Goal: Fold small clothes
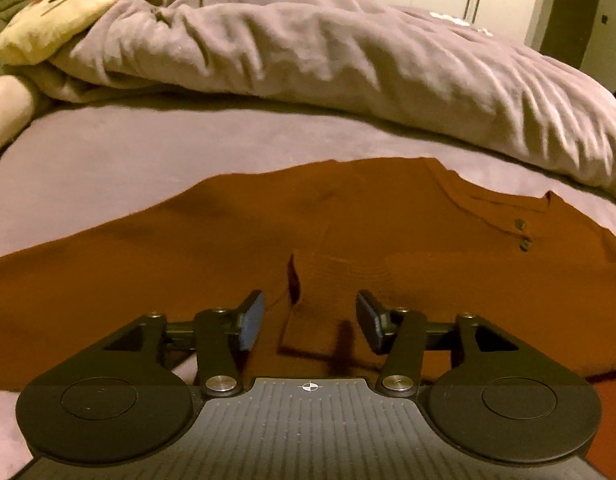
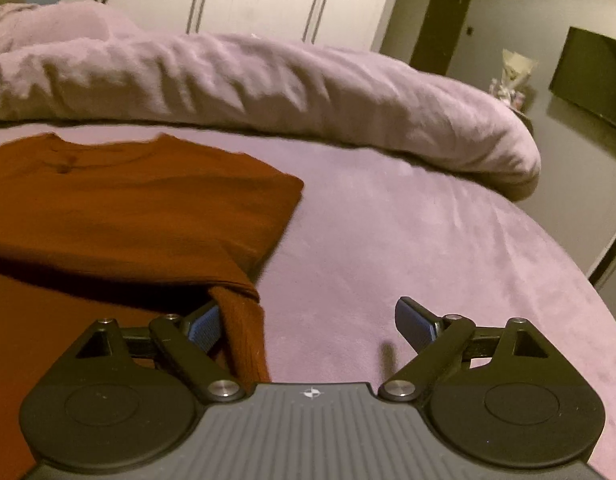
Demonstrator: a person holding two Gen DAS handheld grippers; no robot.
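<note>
A rust-brown shirt lies spread flat on the mauve bed, neckline toward the rumpled duvet. Two small dark buttons sit on a short placket below the collar. One ribbed sleeve is folded in across the chest, its cuff end toward the near edge. On the right side the sleeve is folded back along that edge.

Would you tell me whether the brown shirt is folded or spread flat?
Partly folded: the brown shirt has a sleeve laid over its body.
</note>
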